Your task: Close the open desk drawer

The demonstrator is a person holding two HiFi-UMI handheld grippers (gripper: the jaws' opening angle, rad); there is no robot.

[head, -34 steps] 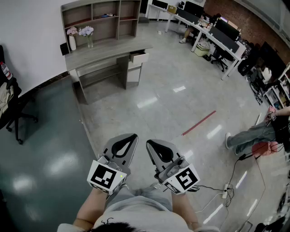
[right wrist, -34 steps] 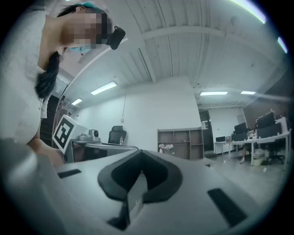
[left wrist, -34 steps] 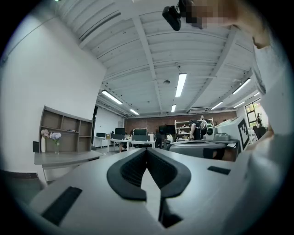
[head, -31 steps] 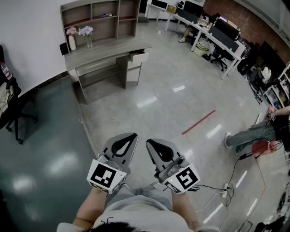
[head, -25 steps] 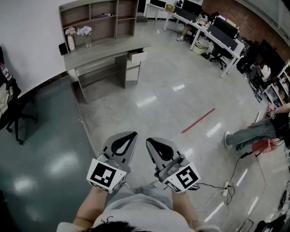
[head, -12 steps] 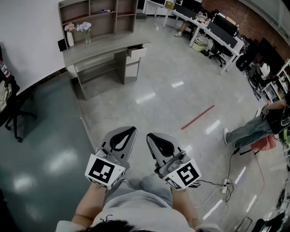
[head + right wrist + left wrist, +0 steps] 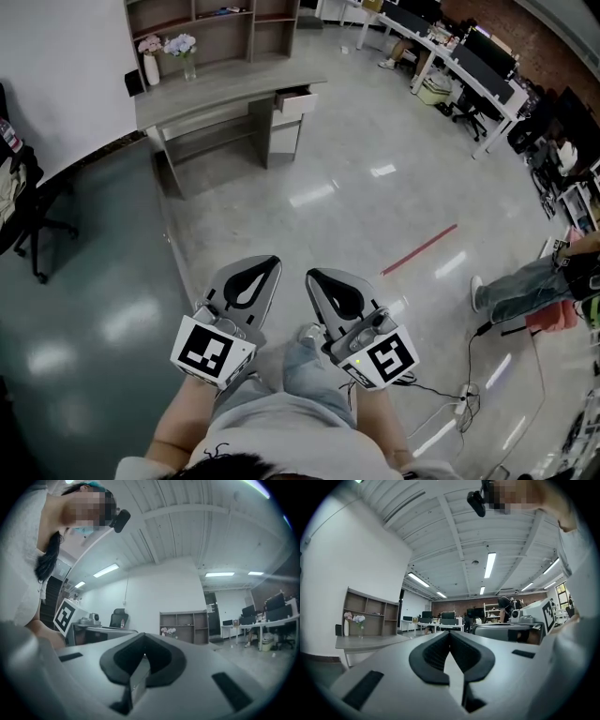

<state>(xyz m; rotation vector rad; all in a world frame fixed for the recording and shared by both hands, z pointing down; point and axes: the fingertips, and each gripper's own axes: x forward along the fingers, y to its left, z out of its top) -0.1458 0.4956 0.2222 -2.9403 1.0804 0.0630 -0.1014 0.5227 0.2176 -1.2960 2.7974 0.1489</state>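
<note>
The grey desk (image 7: pixel 225 89) stands far off by the white wall, and its top drawer (image 7: pixel 293 101) at the right end is pulled out. Low in the head view I hold both grippers close to my body, several steps away from the desk. The left gripper (image 7: pixel 270 262) is shut and holds nothing. Beside it, the right gripper (image 7: pixel 313 275) is shut and empty too. The left gripper view shows the desk (image 7: pixel 370 641) small and distant past the closed jaws. In the right gripper view, only the shelf unit (image 7: pixel 185 625) shows beyond the jaws.
A shelf unit (image 7: pixel 211 23) and two flower vases (image 7: pixel 150 58) sit on the desk. A black office chair (image 7: pixel 23 216) stands at the left. Red tape (image 7: pixel 419 249) marks the glossy floor. A person's legs (image 7: pixel 525 286) and cables (image 7: pixel 464 398) lie right; office desks (image 7: pixel 459 56) stand at the far right.
The view has shifted a little toward the desk, and a knee now shows between the grippers. Both grippers stay shut in about the same place.
</note>
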